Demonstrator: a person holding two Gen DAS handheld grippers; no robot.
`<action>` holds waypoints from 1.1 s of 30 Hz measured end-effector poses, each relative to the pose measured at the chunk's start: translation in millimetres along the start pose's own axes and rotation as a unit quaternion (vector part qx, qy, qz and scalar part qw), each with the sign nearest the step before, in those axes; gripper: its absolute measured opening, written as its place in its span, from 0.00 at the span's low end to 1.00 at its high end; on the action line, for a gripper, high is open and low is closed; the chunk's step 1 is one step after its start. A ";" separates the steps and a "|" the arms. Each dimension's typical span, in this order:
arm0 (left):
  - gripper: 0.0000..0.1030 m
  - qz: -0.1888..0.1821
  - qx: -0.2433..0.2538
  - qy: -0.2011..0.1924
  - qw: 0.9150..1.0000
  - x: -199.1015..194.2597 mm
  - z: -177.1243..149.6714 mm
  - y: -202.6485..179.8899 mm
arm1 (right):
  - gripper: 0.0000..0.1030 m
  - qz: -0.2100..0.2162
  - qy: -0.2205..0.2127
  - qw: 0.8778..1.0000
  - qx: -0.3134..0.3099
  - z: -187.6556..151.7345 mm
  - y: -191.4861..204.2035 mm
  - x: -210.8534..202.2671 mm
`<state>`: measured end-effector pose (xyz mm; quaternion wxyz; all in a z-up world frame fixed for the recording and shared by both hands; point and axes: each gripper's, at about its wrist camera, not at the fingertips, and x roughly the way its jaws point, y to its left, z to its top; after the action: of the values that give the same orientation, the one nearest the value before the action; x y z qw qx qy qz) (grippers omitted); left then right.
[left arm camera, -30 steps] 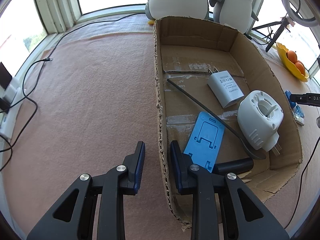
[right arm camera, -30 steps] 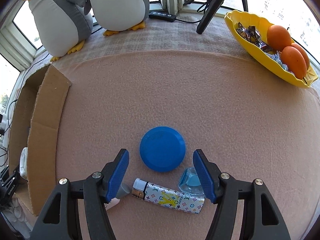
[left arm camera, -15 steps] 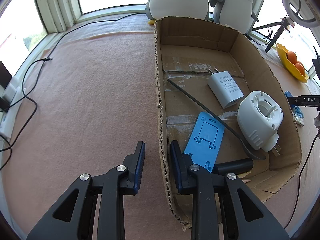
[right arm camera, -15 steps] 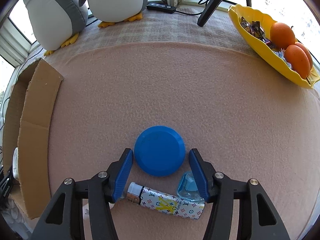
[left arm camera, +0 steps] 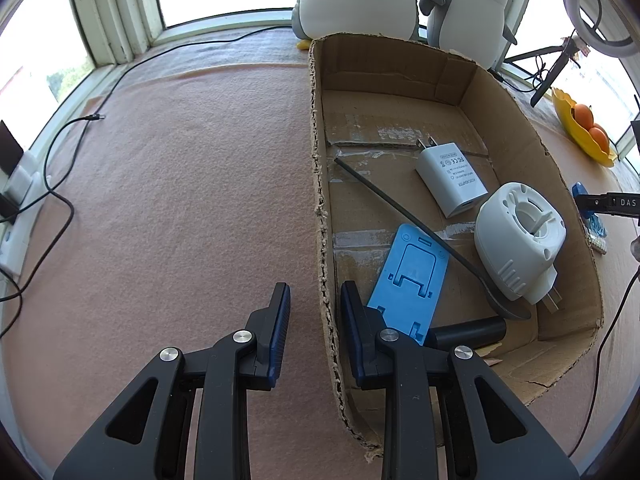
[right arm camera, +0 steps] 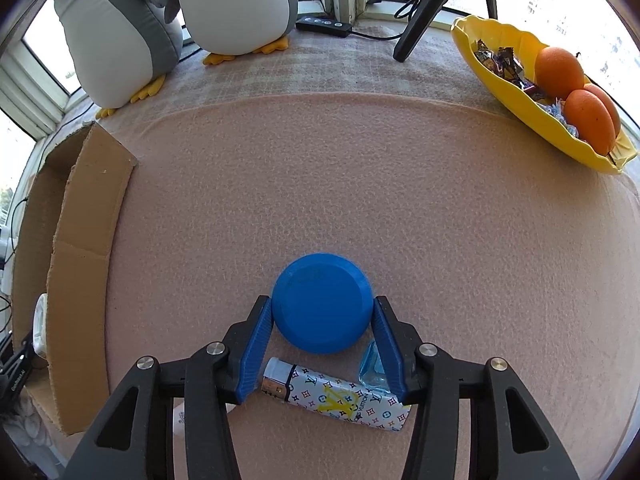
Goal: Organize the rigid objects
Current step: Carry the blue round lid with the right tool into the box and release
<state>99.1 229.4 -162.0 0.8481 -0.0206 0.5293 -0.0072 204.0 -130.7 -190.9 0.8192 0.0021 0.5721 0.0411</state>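
A blue disc lies on the pink felt between the fingers of my right gripper. Its jaws are closing and both pads touch the disc's rim. Just behind the disc lie a patterned lighter and a small clear blue piece. My left gripper is shut astride the left wall of the cardboard box. Inside the box are a white charger, a white round plug-in device, a blue phone stand, a thin black rod and a black cylinder.
Two plush penguins stand at the window behind the box. A yellow dish with oranges and sweets sits far right beside a tripod leg. Black cables and a power strip lie at the left edge.
My right gripper has moved forward until the blue disc sits between its fingers, and the fingers have closed in on its rim. The left gripper has not moved.
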 end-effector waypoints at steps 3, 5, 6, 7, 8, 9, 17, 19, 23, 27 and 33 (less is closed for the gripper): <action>0.24 0.000 0.000 0.000 1.000 0.0 0.0 0.0 | 0.45 0.003 -0.014 1.000 -0.002 -0.4 4.1 -11.6; 0.24 0.000 0.000 0.000 1.000 0.0 -0.1 0.1 | 0.45 0.011 -0.025 1.000 -0.003 -0.3 9.0 -21.7; 0.24 0.000 -0.001 0.000 1.000 0.0 0.0 0.0 | 0.45 0.015 -0.031 0.999 -0.005 -0.3 12.5 -27.2; 0.24 0.000 0.000 0.000 1.000 0.0 -0.1 0.1 | 0.45 0.018 -0.038 0.999 -0.009 0.4 17.9 -32.5; 0.24 0.000 0.000 0.000 1.000 0.0 0.0 0.1 | 0.45 0.020 -0.046 0.999 -0.014 1.3 23.5 -38.1; 0.24 0.000 -0.001 0.000 1.000 0.0 0.0 0.1 | 0.45 0.023 -0.054 0.998 -0.018 2.5 29.7 -43.5; 0.24 -0.003 -0.003 -0.001 1.000 1.1 0.8 -0.8 | 0.45 0.062 -0.113 0.991 -0.042 7.3 81.2 -85.0; 0.24 -0.004 -0.003 -0.001 1.000 1.1 0.9 -0.5 | 0.45 0.073 -0.122 0.989 -0.047 7.0 93.7 -90.9; 0.24 -0.005 -0.004 -0.001 1.000 1.5 1.2 0.2 | 0.45 0.086 -0.132 0.986 -0.061 8.8 118.7 -93.2; 0.24 -0.007 -0.005 -0.002 1.000 1.5 1.2 1.3 | 0.45 0.097 -0.133 0.984 -0.072 9.6 140.8 -90.3; 0.24 -0.009 -0.006 -0.002 1.000 1.4 0.8 2.2 | 0.45 0.105 -0.126 0.982 -0.090 10.1 169.3 -78.7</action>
<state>100.4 231.5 -163.0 0.8489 -0.0303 0.5276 -0.0114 175.6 33.0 -105.1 0.8725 -0.0062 0.4552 0.1775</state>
